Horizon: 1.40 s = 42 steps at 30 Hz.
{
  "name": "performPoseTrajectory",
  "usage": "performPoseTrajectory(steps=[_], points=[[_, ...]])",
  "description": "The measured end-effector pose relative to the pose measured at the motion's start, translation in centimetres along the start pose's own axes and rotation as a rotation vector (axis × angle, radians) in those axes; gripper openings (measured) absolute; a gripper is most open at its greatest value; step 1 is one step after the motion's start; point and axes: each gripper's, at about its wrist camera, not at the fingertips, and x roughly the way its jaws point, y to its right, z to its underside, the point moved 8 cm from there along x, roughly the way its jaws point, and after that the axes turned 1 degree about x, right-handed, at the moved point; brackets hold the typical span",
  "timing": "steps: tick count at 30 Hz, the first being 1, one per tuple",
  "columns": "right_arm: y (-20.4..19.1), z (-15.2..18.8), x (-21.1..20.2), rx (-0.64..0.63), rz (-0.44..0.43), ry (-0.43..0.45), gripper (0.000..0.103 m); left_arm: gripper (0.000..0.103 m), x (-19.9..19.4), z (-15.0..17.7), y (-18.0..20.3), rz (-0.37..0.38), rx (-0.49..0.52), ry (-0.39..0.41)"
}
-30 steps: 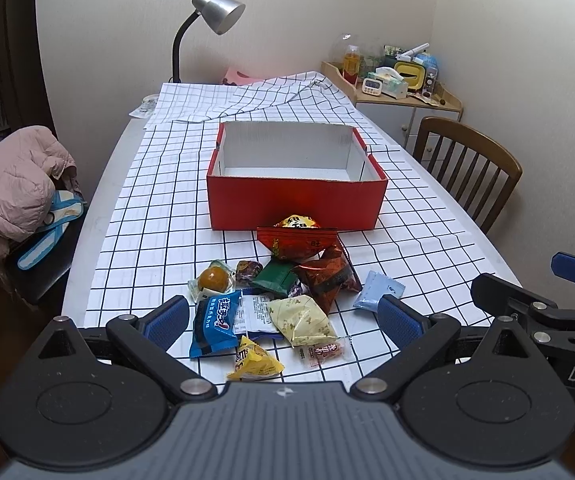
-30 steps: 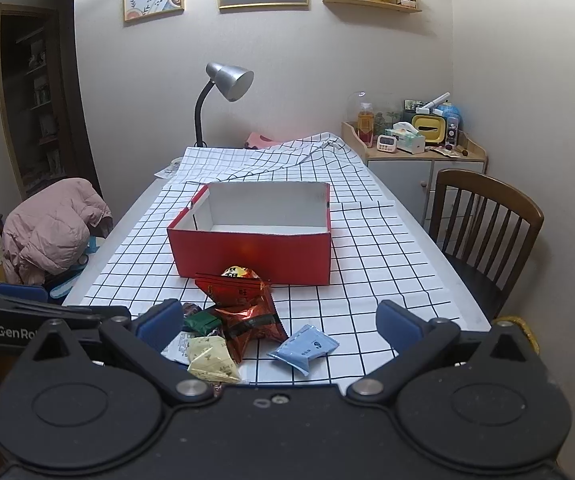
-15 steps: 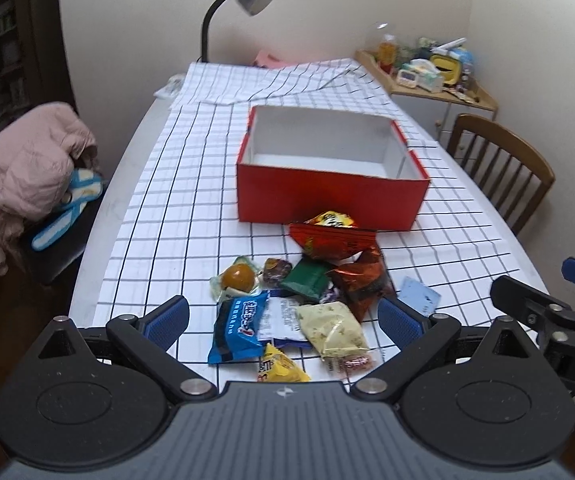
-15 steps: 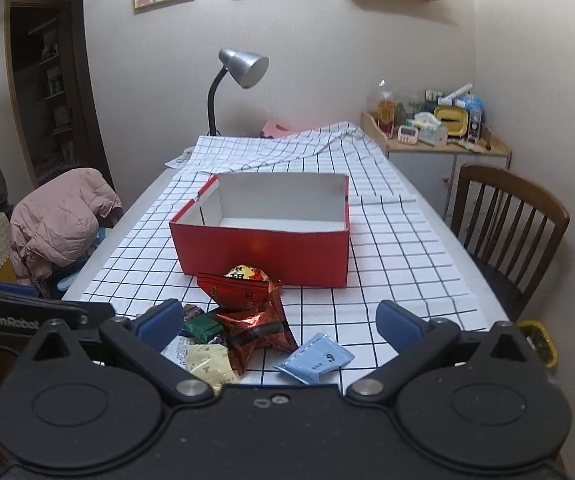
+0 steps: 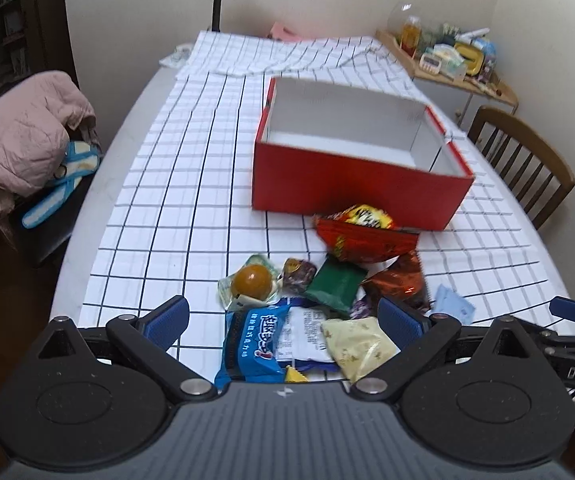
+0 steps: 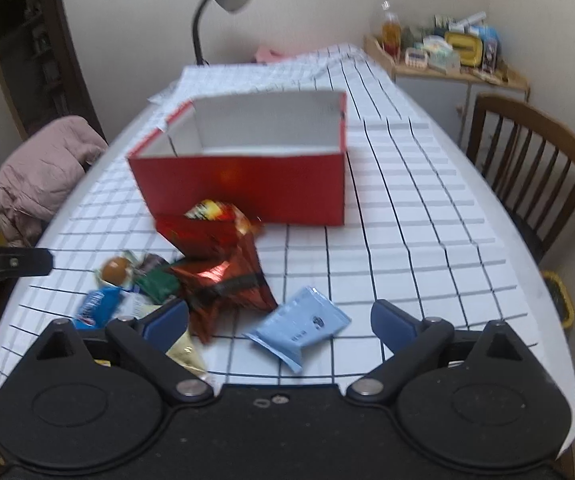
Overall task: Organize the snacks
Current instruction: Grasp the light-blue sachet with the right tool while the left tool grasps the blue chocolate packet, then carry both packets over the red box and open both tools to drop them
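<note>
A red box [image 5: 351, 196] [image 6: 239, 184] with a white inside stands open on the checked tablecloth [image 5: 191, 184]. In front of it lies a pile of snacks: a red bag [image 5: 363, 236], a green packet [image 5: 333, 284], an orange ball in clear wrap [image 5: 252, 282], a blue packet [image 5: 253, 344] and a pale yellow packet [image 5: 357, 344]. My left gripper [image 5: 283, 318] hangs open over the near packets. My right gripper [image 6: 279, 322] is wide and its jaws are closing; a light blue packet [image 6: 299, 328] lies between them, untouched.
A wooden chair [image 6: 527, 160] stands at the table's right side, with a yellow bin [image 6: 559, 300] beside it. A pink jacket [image 5: 19, 152] lies over a seat on the left. A desk lamp [image 6: 223, 0] and a cluttered side shelf [image 6: 447, 52] are at the back.
Both grippers have come forward and down toward the snack pile, which now looks larger and nearer. The snacks and the box have not moved.
</note>
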Motion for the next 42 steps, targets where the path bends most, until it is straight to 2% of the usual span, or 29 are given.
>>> performPoseTrajectory(steps=[8, 15, 18, 22, 23, 25, 30, 33, 36, 42], points=[[2.4, 1.3, 6.3, 0.124, 0.056, -0.140, 0.090, 0.101, 5.3, 1.0, -2.3, -0.018, -0.073, -0.127], [2.7, 2.4, 9.7, 0.186, 0.073, -0.235, 0.088, 0.100, 8.1, 1.8, -3.3, -0.011, -0.113, -0.201], [2.5, 2.8, 10.4, 0.197, 0.061, -0.268, 0.086, 0.092, 9.3, 2.4, -3.6, 0.023, -0.158, -0.245], [2.2, 2.9, 10.7, 0.199, 0.062, -0.275, 0.086, 0.091, 10.0, 3.1, -4.0, 0.061, -0.225, -0.276], [2.1, 2.8, 10.7, 0.193, 0.065, -0.274, 0.083, 0.087, 10.1, 3.2, -4.1, 0.067, -0.238, -0.281], [2.0, 2.6, 10.8, 0.182, 0.074, -0.272, 0.078, 0.065, 10.4, 3.5, -4.2, 0.076, -0.250, -0.302], [1.7, 2.3, 10.7, 0.142, 0.104, -0.263, 0.056, 0.058, 10.8, 4.2, -4.4, 0.063, -0.268, -0.320], [1.8, 2.2, 10.6, 0.140, 0.108, -0.255, 0.049, 0.050, 10.7, 4.4, -4.6, 0.060, -0.276, -0.312], [2.0, 2.2, 10.5, 0.142, 0.110, -0.248, 0.046, 0.041, 10.5, 4.4, -4.8, 0.061, -0.287, -0.309], [2.3, 2.2, 9.8, 0.150, 0.118, -0.225, 0.045, 0.038, 9.9, 4.6, -4.9, 0.063, -0.297, -0.292]])
